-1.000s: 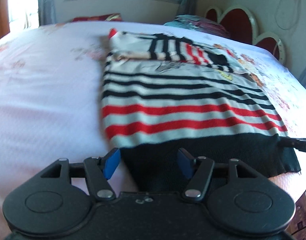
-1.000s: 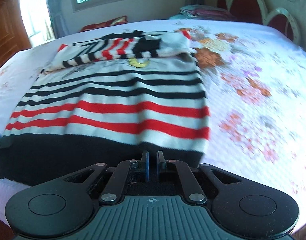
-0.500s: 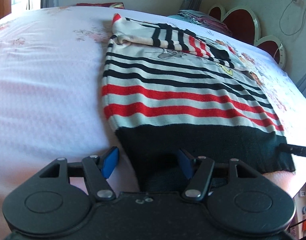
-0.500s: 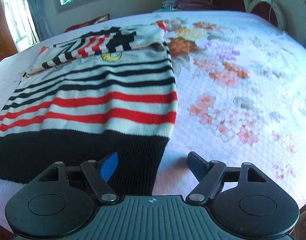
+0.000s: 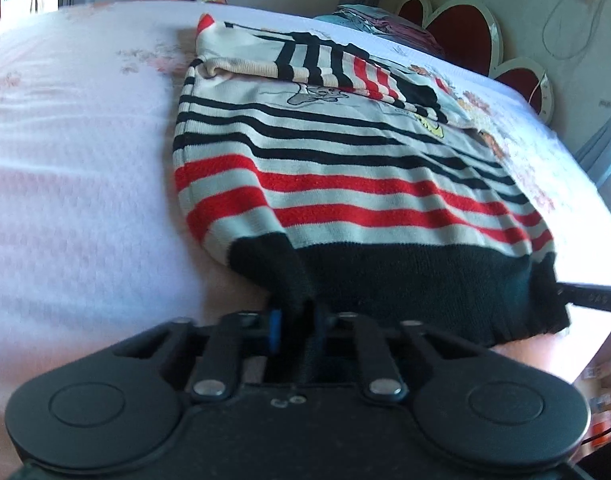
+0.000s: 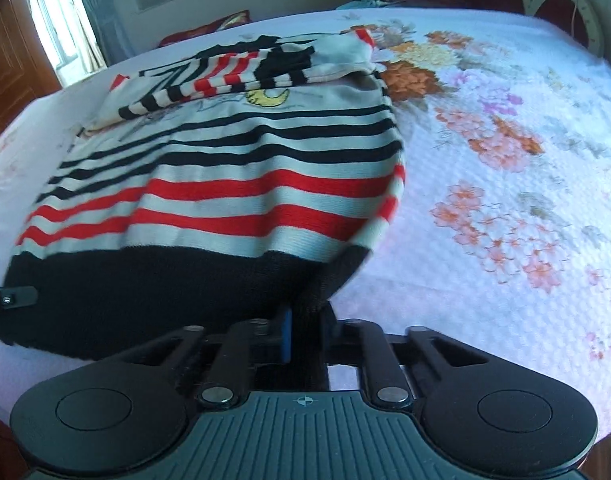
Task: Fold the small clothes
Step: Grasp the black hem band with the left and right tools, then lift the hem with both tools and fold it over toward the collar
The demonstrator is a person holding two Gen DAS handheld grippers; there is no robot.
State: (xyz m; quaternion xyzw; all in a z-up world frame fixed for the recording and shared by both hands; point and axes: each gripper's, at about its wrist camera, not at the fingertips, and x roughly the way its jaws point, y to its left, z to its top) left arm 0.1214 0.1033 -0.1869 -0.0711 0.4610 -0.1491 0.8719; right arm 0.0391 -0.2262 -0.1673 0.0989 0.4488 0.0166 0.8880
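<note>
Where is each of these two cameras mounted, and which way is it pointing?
Left wrist: rides on the left gripper, looking down along its fingers at the striped sweater on the bed; its jaws pinch the black hem.
Right wrist: rides on the right gripper, angled down at the sweater's other hem corner; jaws closing on it.
Shared: sweater, bed, and each glimpses the other gripper at the picture's edge.

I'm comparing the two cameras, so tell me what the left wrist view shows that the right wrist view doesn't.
Only the left wrist view shows the left gripper shut on the sweater hem's left corner. Only the right wrist view shows the right gripper closing on the hem's right corner, and the orange flower print. Both show the striped sweater, sleeves folded in, on the bed.
</note>
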